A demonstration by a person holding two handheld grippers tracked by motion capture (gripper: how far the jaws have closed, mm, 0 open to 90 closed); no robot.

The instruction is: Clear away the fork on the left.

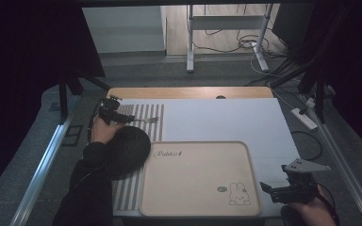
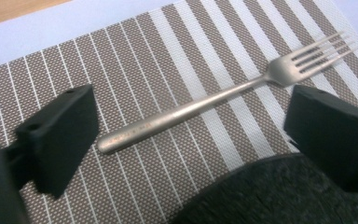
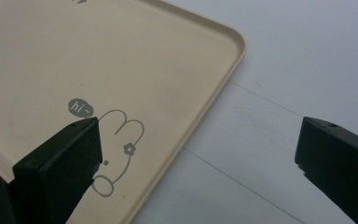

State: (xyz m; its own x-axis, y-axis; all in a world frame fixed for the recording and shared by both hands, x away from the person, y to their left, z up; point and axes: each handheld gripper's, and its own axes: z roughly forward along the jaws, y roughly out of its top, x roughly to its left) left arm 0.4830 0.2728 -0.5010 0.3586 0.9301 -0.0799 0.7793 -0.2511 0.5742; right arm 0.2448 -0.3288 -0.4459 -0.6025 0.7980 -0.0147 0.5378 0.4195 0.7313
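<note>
at the far left, the left gripper (image 1: 122,117) hovers over the striped placemat (image 1: 143,113), its jaws apart with nothing pressed between them. the fork (image 1: 147,120) lies flat on that placemat just past the jaw tips, untouched; in the left gripper view the fork (image 2: 223,95) lies in the gap between the two jaws, clear of both. its long axis runs left to right across the mat in the high view, handle end nearest the gripper, tines pointing right toward the white table cover (image 1: 226,117). a dark round thing (image 1: 127,151), perhaps a bowl or a hat, sits near the person's left hand and hides part of the mat; what it is cannot be made out. the mat's near end is cut off by the beige tray (image 1: 198,176), which bears a rabbit drawing. at the near right, the right gripper (image 1: 275,188) hangs beside the tray's right edge, jaws wide apart and empty; the hand behind it is cut off by the frame
</note>
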